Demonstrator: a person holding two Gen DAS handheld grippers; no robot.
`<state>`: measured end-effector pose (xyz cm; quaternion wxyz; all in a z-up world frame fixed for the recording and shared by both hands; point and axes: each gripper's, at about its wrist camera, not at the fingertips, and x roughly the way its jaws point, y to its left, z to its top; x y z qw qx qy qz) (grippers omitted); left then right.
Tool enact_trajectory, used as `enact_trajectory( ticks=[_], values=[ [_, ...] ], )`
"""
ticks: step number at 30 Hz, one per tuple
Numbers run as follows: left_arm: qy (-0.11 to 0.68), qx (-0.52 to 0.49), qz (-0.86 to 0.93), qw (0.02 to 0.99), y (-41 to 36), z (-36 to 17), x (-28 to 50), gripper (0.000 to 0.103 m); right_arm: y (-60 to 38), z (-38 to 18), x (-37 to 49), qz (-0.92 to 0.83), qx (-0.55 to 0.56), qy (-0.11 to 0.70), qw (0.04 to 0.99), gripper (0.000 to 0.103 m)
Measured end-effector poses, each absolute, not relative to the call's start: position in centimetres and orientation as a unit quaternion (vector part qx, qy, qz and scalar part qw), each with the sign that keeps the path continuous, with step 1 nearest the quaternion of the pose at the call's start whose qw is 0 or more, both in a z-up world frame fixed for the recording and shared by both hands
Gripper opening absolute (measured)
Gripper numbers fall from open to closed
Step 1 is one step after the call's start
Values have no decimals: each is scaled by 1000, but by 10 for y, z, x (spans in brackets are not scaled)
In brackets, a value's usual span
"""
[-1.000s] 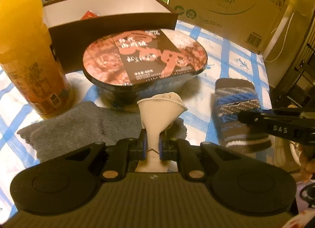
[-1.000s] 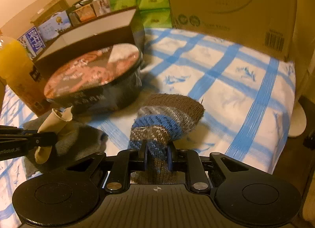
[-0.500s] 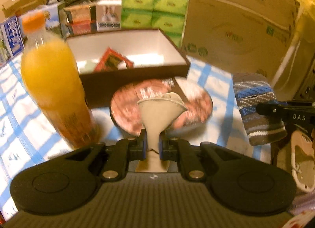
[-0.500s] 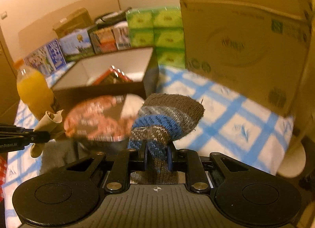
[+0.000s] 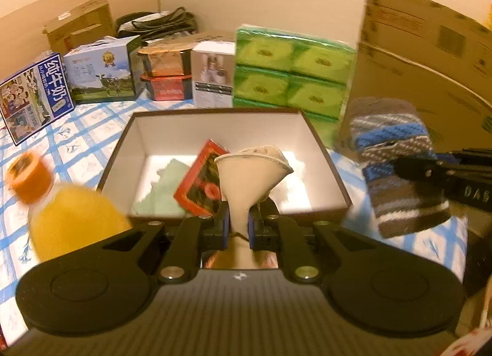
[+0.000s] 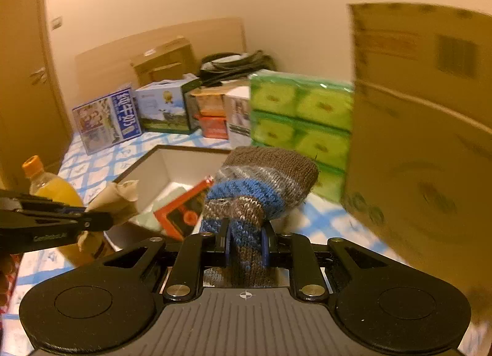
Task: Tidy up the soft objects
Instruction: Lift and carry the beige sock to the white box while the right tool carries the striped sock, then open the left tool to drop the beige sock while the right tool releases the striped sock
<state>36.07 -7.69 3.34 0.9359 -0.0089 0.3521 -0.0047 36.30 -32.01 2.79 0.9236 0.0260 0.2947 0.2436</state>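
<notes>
My left gripper is shut on a beige sock, whose cuff fans out above the pads. It hangs in front of an open dark box with white inner walls. My right gripper is shut on a brown, blue and grey striped knit sock. In the left wrist view that knit sock hangs at the right of the box, with the right gripper's fingers on it. The left gripper's fingers and the beige sock show at the left of the right wrist view.
Inside the box lie a red packet and a pale green cloth. An orange juice bottle stands left of it on the blue-checked tablecloth. Green tissue packs, milk cartons and a big cardboard box line the back.
Both grippers have risen with their socks and moved toward the box. The noodle bowl and the grey towel have dropped out of view; the box's inside now shows.
</notes>
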Motion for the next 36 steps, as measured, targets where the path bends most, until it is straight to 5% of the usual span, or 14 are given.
enact_trajectory(
  ticks=[23,27,29,31,36],
  values=[
    [397,-30,84,913,-70,-28,483,11,-231,-47,519,310,-52,316,895,19],
    [396,-37,98,912,-73,-30,488,21,-228,-52,524,315,-57,318,892,20],
    [395,-47,117,910,-71,-31,491,35,-229,-53,525,315,-55,315,894,35],
    [390,-52,120,911,-69,-29,494,43,-231,-55,527,321,-44,311,894,71],
    [392,-58,121,910,-66,-27,495,45,-233,-53,524,310,-49,294,903,73]
  ],
)
